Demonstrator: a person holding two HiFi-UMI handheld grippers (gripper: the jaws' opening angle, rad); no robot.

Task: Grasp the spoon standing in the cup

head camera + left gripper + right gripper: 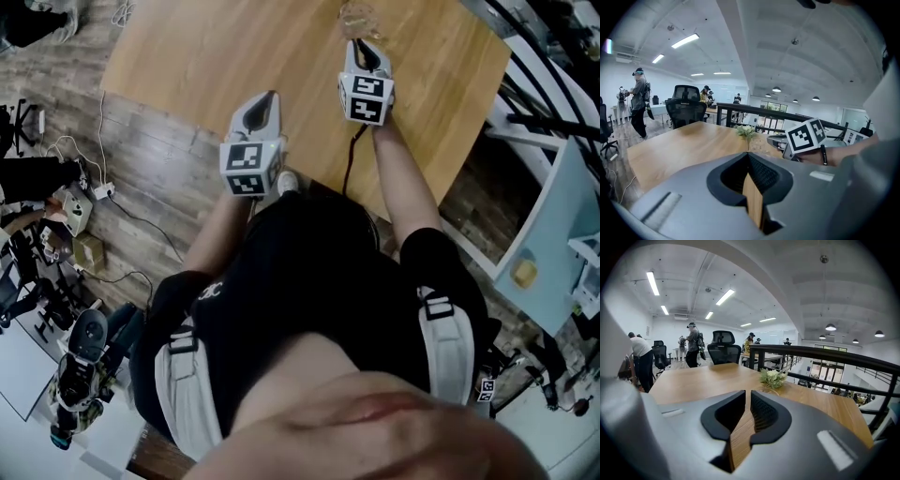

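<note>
No cup and no spoon show in any view. My left gripper [271, 96] hovers over the near edge of the wooden table [216, 47]; in the left gripper view its jaws [748, 157] meet at the tips with nothing between them. My right gripper [362, 45] is further in over the table, just short of a small glass vase of white flowers [359, 17]. In the right gripper view its jaws [748, 394] stand all but closed, a thin slit between them, holding nothing. The flowers [772, 378] stand straight ahead of it.
A black railing [825, 355] runs behind the table's far side. Black office chairs [724, 350] stand at its far end, with people beyond. Cables and a power strip [98, 190] lie on the floor at the left. White shelving [553, 216] stands at the right.
</note>
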